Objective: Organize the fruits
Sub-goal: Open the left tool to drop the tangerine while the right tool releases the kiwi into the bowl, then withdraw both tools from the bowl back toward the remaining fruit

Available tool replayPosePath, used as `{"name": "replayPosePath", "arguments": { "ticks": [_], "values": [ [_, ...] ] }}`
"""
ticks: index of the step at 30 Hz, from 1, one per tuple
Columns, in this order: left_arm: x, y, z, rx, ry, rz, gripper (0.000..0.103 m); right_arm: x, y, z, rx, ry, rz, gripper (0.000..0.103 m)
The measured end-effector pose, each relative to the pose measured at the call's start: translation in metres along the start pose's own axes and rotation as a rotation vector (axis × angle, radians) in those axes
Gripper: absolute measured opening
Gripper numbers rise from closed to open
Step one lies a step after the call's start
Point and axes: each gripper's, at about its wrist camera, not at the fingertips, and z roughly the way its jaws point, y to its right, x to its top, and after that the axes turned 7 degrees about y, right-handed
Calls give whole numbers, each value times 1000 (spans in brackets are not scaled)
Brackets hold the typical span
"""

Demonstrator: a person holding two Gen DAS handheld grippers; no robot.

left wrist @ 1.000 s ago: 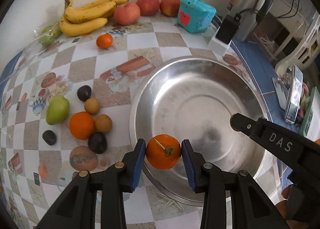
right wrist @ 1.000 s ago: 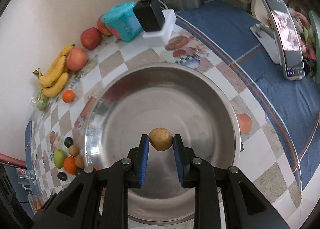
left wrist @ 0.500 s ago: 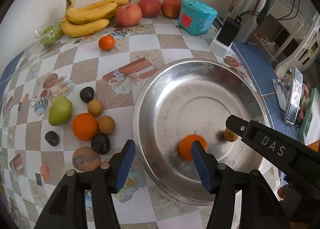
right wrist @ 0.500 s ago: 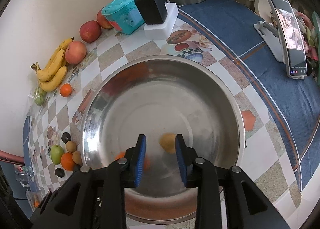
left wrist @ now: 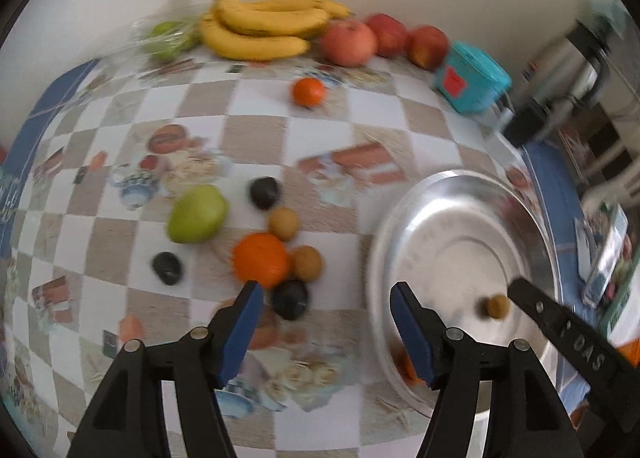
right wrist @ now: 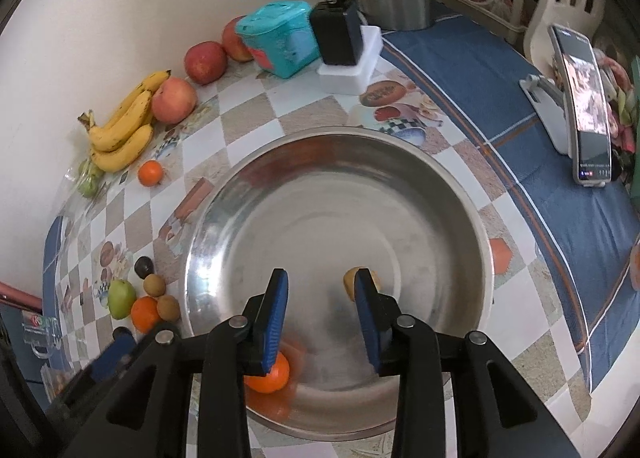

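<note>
Left wrist view, going from the left: a loose cluster of fruit sits on the checkered tablecloth point(left wrist: 256, 130), with a green pear point(left wrist: 197, 214), a small dark fruit point(left wrist: 168, 267), another dark one point(left wrist: 264, 192), a big orange point(left wrist: 262, 265), two little brown fruits point(left wrist: 306, 263) and a dark plum point(left wrist: 290, 299) just ahead of the left gripper point(left wrist: 326, 312). Its blue pads have just been opening and now stand well apart with nothing between them; a second ago they clamped an orange over the steel bowl point(left wrist: 448, 194), and the whole view has since swung away from the bowl toward the cluster. Along the wall lie bananas point(left wrist: 264, 28) and red apples point(left wrist: 350, 43), with a small tangerine point(left wrist: 308, 91) in front. To the right, the bowl now holds a small brown fruit point(left wrist: 496, 306). From the right wrist view, the dropped orange point(right wrist: 269, 376) rests low in the bowl point(right wrist: 400, 162), partly behind a finger, and the brown fruit point(right wrist: 351, 281) lies on the bowl floor just past the right gripper point(right wrist: 320, 304), whose pads have just parted a little and grip nothing. So two fruits are delivered; I judge the left hand is heading back for another piece, probably the plum or the big orange, while most of the fruit waits outside the bowl.
</note>
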Motion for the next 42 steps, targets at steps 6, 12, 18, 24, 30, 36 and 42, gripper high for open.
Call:
{"name": "replayPosePath", "arguments": {
  "ticks": [6,12,18,24,30,36,42],
  "values": [
    [7,-31,-5,30,20,-77,70,-7,-18,1,13,-14,-51,35],
    [10,-50,-11,42,33,-120,70,-14,-39,-3,47,-14,-106,35],
    [10,-54,-13,44,35,-128,75,-18,-54,-5,60,-13,-155,35],
    [8,-65,-10,115,35,-147,103,-21,-59,-3,38,-7,-183,69],
    [7,-80,-10,160,39,-185,103,-22,-64,-3,38,2,-205,69],
    [7,-91,-11,180,49,-201,103,-24,-71,-2,33,5,-238,81],
    [7,-100,-15,197,59,-201,103,-25,-76,-3,57,9,-247,81]
  ]
}}
